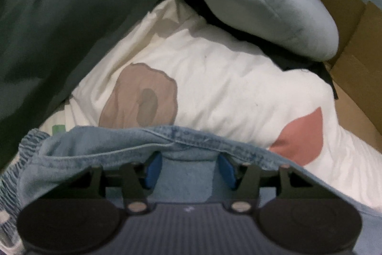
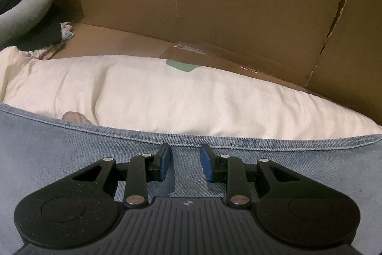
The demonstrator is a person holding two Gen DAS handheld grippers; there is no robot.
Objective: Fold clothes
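Both the left gripper (image 1: 189, 165) and the right gripper (image 2: 185, 159) hover with jaws apart, clasping nothing, over the denim garment (image 2: 71, 147) spread across a white pillow (image 2: 167, 99) beside a cardboard box (image 2: 214, 4).

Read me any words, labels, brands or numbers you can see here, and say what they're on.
None readable: no words or numbers in either view.
Right gripper: a small embossed mark on its body, too small to read.
Pillow: coloured shapes only, no lettering.
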